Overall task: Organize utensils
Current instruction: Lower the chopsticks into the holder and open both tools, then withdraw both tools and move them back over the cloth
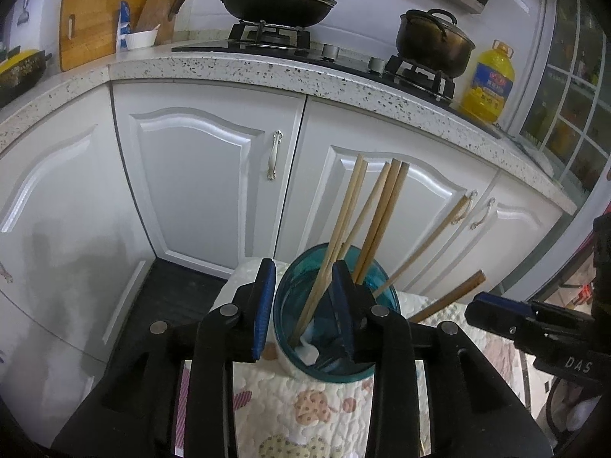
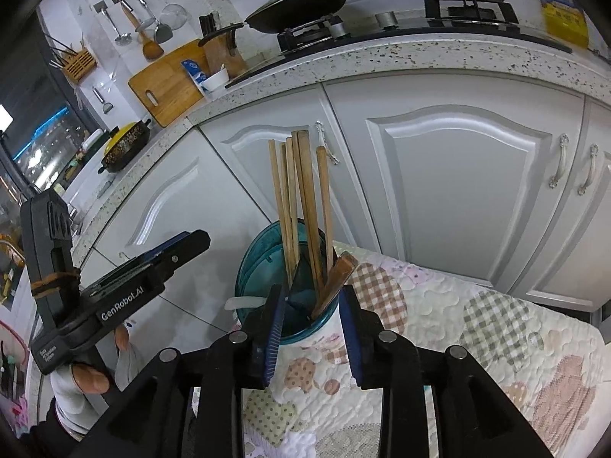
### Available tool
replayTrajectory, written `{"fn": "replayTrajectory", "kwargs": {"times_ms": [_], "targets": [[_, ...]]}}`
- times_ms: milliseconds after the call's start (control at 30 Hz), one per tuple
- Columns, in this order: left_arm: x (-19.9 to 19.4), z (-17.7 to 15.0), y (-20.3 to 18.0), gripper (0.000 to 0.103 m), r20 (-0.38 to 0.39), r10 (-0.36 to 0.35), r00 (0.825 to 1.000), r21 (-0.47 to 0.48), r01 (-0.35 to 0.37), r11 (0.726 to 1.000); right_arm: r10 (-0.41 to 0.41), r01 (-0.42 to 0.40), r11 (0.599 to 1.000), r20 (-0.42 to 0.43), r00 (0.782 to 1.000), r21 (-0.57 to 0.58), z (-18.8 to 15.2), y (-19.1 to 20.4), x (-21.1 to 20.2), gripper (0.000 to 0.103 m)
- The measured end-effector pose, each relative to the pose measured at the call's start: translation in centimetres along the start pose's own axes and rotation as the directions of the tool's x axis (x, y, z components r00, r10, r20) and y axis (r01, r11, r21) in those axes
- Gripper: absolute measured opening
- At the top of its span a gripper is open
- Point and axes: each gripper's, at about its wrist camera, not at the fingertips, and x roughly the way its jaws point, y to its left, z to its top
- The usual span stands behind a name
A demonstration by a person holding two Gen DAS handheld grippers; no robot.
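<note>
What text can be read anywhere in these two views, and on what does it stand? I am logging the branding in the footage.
"GenRobot.AI": side of the left gripper.
"Data Acquisition System": small print low on the same gripper body; this reading is uncertain.
"DAS": body of the right gripper, cut off at the frame edge.
Oil bottle: label print too small to read.
Blue and white packet: print too blurred to read.

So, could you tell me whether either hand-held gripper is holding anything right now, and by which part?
Nothing is held: the left hand-held gripper and right hand-held gripper stand open at the teal cup, chopsticks standing inside.
</note>
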Motion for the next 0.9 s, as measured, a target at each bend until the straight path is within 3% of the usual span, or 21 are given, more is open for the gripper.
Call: {"fn": "replayTrajectory", "kwargs": {"times_ms": [267,500,900], "targets": [[-1.8,-0.9,-0.6,0.033,0.024,0.013,1.0,0.016,-0.013,1.0,-0.01,0.01,1.0,0.009,1.0,-0.002,-1.6,0.0,-1.6,0.03],[-4.1,-2.9,-1.9,0.033,0.029,-0.019,0.999,0.039,0.017,0.999,-0.04,0.04,0.999,0.005,0.999,0.004,-4.1,-1.0,-3.5,0.032],[-4.5,-7.6,-5.1,0.033,-0.069,-0.124,0.99,0.062,0.128,0.99,-0.158,0.164,0.981,-0.062,0.985,0.099,-10.7,-7.4,-6.6,0.036]]}}
